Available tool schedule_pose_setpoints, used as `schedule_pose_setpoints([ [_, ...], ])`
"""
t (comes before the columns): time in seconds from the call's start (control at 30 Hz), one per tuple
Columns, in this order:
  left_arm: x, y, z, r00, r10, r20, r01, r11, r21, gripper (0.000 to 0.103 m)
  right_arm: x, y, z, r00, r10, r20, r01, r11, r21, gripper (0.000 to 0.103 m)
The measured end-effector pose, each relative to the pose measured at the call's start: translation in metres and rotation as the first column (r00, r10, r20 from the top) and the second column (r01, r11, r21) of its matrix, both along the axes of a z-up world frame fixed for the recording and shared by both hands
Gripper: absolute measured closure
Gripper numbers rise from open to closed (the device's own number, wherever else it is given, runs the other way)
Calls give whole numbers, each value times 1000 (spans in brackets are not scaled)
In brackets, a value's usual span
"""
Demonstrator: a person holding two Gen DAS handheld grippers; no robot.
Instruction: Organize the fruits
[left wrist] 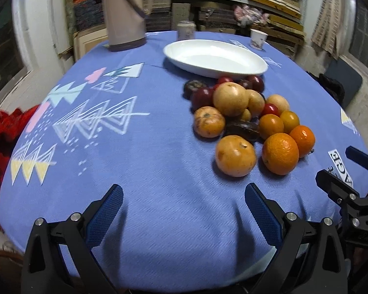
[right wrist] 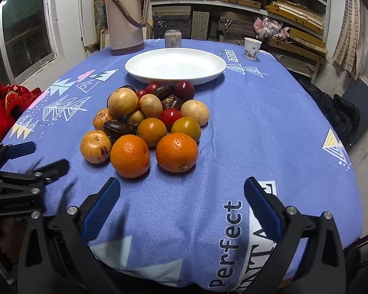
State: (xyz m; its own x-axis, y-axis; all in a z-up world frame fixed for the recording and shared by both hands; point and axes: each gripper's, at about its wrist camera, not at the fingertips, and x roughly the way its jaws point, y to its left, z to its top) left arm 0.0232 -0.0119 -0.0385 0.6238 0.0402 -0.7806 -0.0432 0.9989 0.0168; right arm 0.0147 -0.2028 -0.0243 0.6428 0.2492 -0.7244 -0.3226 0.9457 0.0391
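white plate (right wrist: 175, 67) bare, fruit pile (right wrist: 147, 125) just beside it on tablecloth (right wrist: 257, 134)

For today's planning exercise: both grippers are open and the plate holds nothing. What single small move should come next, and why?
Probably ease the right gripper forward to close on the nearest orange. It lies at the front edge of the fruit pile, almost straight ahead of the open jaws, with bare cloth on its near side, and the white plate behind the pile is empty.
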Motion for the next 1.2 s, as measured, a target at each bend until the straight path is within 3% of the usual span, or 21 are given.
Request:
schedule_pose_setpoints([
  [0.33, 39, -21, -20, 992, -112, -62, 112, 994, -17, 30, 12, -10, -12, 999, 34, -13, -33, 999, 37, 4],
  [0.47, 49, -28, -19, 986, -165, -33, 165, 986, -12, 59, 22, -14, -16, 999, 44, -22, -43, 998, 45, 4],
  [0.53, 53, -28, -20, 983, -180, -27, 180, 983, -23, 59, 26, -16, -16, 999, 48, -24, -47, 998, 51, 5],
  [0.6, 55, -28, -20, 981, -194, -19, 193, 981, -31, 59, 30, -19, -13, 998, 60, -24, -58, 996, 71, 15],
  [0.67, 55, -24, -21, 979, -204, -8, 203, 977, -56, 59, 37, -22, -11, 996, 74, -44, -70, 994, 85, 38],
  [0.83, 54, -19, -21, 977, -211, 7, 211, 973, -90, 59, 48, -18, -16, 992, 92, -89, -82, 990, 116, 40],
  [1.0, 53, -21, -21, 978, -206, 11, 207, 975, -81, 59, 58, 3, -24, 984, 131, -120, -117, 986, 122, 58],
  [1.2, 51, -20, -20, 980, -198, 21, 199, 975, -96, 59, 60, 8, -23, 983, 147, -114, -129, 980, 152, 60],
])
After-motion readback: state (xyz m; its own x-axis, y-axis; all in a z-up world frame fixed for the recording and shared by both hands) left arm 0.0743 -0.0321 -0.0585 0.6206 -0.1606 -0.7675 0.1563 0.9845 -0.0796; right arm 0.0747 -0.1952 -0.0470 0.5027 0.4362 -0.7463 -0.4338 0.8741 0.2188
